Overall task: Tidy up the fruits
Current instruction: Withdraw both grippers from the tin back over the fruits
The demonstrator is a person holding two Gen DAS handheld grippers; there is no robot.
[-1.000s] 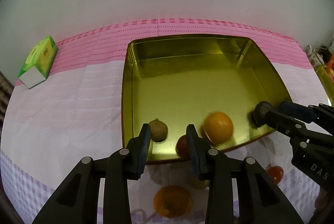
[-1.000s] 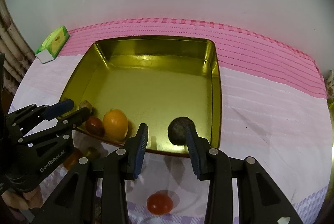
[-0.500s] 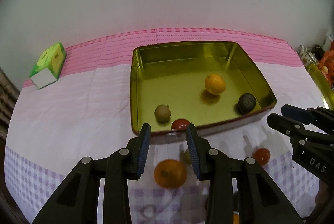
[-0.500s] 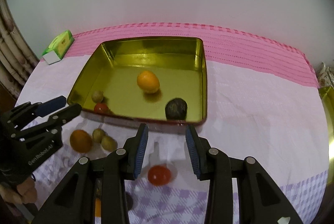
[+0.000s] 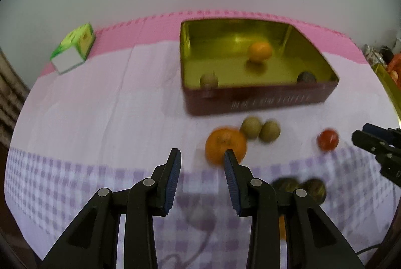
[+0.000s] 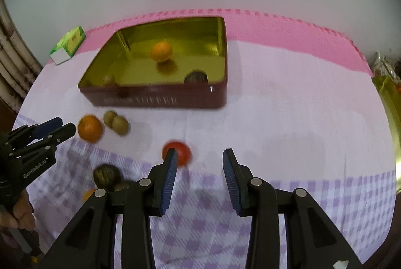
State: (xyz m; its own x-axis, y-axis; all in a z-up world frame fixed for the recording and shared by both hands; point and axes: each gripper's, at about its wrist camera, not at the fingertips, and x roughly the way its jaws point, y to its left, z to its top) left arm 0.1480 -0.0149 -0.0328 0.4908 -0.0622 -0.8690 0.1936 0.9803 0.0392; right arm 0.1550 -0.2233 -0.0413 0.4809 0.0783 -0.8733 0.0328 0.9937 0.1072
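Left wrist view shows my left gripper (image 5: 202, 159) with jaws apart and nothing between them, hanging over the checked near part of the worktop (image 5: 75, 118); the large orange (image 5: 225, 145) sits just beyond its right finger, not gripped. My right gripper (image 6: 199, 160) is likewise released and empty, with the red tomato-like fruit (image 6: 178, 152) peeking past its left finger.

As I judge it, the sorting is partly done. The gold tin (image 5: 258, 99) toward the worktop's far edge holds a small orange (image 5: 260, 50), a brownish kiwi-like fruit (image 5: 208, 79) in its near left corner and a dark round fruit (image 5: 306, 76) in its near right corner. Left outside, on the cloth before the tin's near wall: the large orange, two greenish-brown fruits (image 5: 260, 129) touching each other just beside it, the red fruit, and two dark fruits (image 5: 299, 188) nearer the worktop's near edge. So more fruit lies out than in.

The right wrist view alone shows the hand (image 6: 21, 212) holding the left gripper, and a sliver of orange (image 6: 88, 194) beside the dark fruits. The left view alone shows clutter and orange items beyond the worktop's right edge. Both show the green carton (image 5: 72, 49) near the far left corner.
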